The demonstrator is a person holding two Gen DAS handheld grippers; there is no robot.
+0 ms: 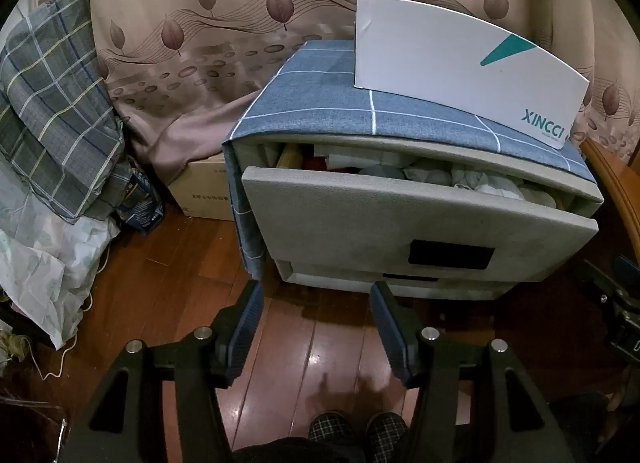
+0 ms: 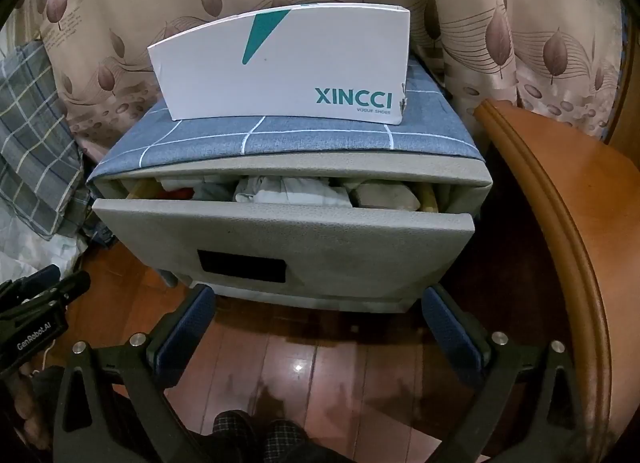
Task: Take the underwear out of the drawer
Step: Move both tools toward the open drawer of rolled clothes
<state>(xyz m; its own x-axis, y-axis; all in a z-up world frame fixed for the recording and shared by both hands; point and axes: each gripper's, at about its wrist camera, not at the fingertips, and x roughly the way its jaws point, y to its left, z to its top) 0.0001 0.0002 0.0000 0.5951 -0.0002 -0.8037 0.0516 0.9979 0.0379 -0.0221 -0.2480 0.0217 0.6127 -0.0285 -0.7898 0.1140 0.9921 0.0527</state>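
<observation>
A dark wooden floor carries a grey drawer cabinet. A cardboard box sits left of the cabinet; a white shoebox rests atop it.

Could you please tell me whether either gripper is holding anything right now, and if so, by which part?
Nothing is held. The left gripper and right gripper both hang with jaws open and empty, short of the partly open grey fabric drawer.

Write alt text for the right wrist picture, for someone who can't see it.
A grey bedside drawer stands partly pulled out, crammed with crumpled pale clothing. The open right gripper hangs empty before it, above a wooden floor. A white XINCCI shoe box sits on top.
</observation>
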